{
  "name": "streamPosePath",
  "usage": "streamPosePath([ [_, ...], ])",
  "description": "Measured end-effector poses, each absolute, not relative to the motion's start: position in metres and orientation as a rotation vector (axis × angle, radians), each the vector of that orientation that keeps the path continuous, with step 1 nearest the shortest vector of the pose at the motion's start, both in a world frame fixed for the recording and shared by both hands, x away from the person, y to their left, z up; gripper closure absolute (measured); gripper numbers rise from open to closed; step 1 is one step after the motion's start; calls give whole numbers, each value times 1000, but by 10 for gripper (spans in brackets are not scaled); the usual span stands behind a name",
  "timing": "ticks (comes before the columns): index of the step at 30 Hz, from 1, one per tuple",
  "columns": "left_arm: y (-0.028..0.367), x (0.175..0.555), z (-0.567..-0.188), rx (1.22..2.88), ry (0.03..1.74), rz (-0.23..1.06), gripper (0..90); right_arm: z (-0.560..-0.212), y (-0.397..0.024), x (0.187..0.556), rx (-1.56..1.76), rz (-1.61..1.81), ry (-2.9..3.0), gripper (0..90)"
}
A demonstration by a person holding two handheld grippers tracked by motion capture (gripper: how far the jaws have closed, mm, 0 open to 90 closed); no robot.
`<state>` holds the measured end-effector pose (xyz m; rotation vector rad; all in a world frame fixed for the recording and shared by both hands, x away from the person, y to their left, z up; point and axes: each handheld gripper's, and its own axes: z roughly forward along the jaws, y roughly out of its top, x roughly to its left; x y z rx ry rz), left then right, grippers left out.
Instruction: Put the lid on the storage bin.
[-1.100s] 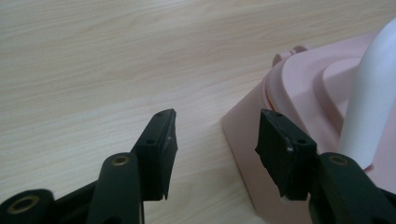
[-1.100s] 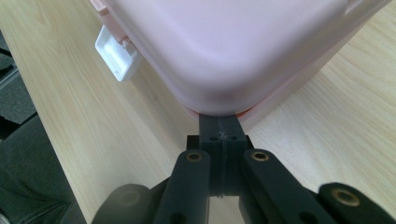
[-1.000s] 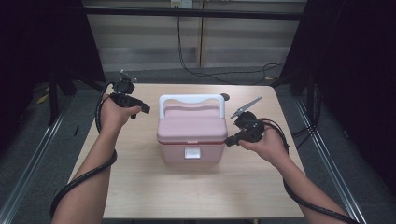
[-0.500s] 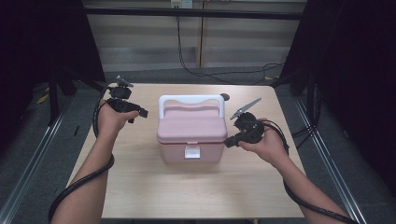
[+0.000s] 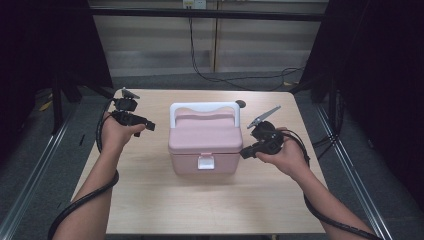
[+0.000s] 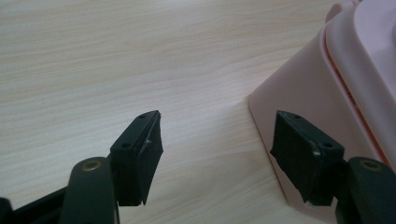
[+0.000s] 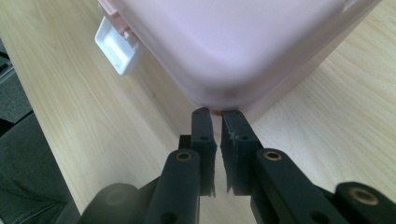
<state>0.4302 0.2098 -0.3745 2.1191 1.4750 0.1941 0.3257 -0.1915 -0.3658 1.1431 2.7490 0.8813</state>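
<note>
Now the pink box [image 5: 204, 141] sits mid-table, squarely between both tongs. Right tongs [image 7: 215, 115], nearly clenched and grasping nothing, nose at its near corner. Left tongs [image 6: 215, 135], jaws just widening and empty, stand beside its left wall, slightly farther off.

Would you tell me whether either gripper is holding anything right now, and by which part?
Nothing is held. The left gripper is open over bare table beside the pink box; the right gripper has nothing between its nearly closed jaws at the box's corner.
</note>
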Motion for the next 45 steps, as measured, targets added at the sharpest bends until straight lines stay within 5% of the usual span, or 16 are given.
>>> streamPosePath([
  [11, 213, 423, -381, 2132, 1466, 190, 291, -368, -192, 324, 1148, 878, 2740, 761],
  [29, 232, 408, -390, 2119, 1450, 202, 270, -385, -191, 319, 1149, 883, 2698, 435],
  [45, 247, 394, -409, 2110, 1443, 184, 244, -409, -218, 308, 1202, 931, 2645, 356],
])
